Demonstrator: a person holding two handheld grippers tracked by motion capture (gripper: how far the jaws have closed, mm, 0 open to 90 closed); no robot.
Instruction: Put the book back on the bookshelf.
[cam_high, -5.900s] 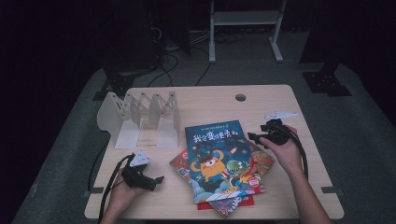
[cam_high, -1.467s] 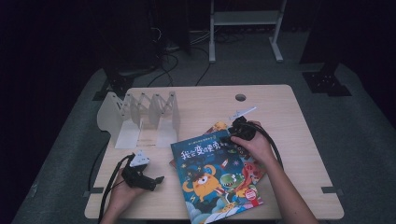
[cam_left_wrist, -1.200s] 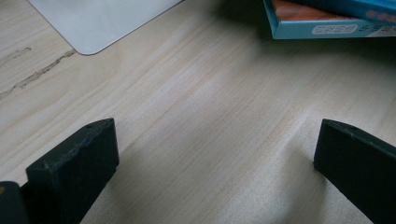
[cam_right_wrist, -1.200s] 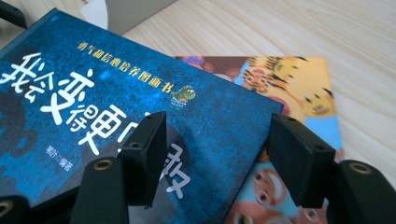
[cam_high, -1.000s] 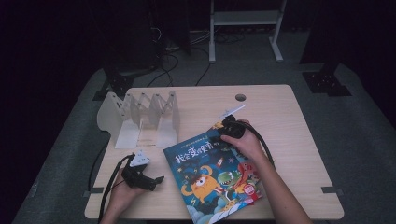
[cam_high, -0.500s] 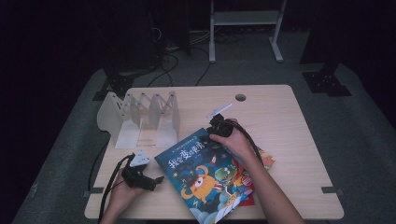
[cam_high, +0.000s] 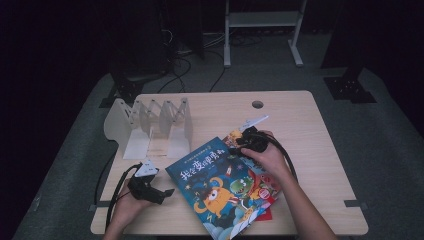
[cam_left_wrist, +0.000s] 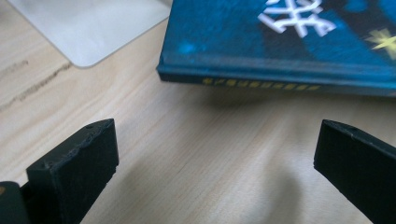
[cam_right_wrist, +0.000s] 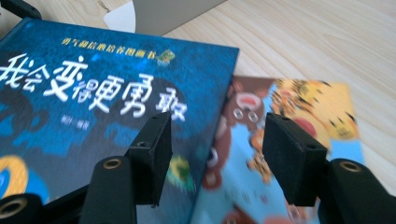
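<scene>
Near the desk (cam_high: 320, 130) front edge: left claw (cam_high: 165, 192), jaws wide apart with bare wood between them, just beside the spine of the blue book (cam_high: 220, 187). Blue book flat and turned at an angle, lying over a second picture book (cam_high: 262, 182). Farther in: right claw (cam_high: 239, 146) over the blue book's far corner, jaws having just closed a little, half open, gripping nothing. Beyond, at far left: white folding book rack (cam_high: 150, 127), upright.

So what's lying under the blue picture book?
Under the blue picture book lie other picture books: one colourful cover sticks out past its right edge, and a red corner shows lower down. How many are stacked there, the blue cover hides.
</scene>
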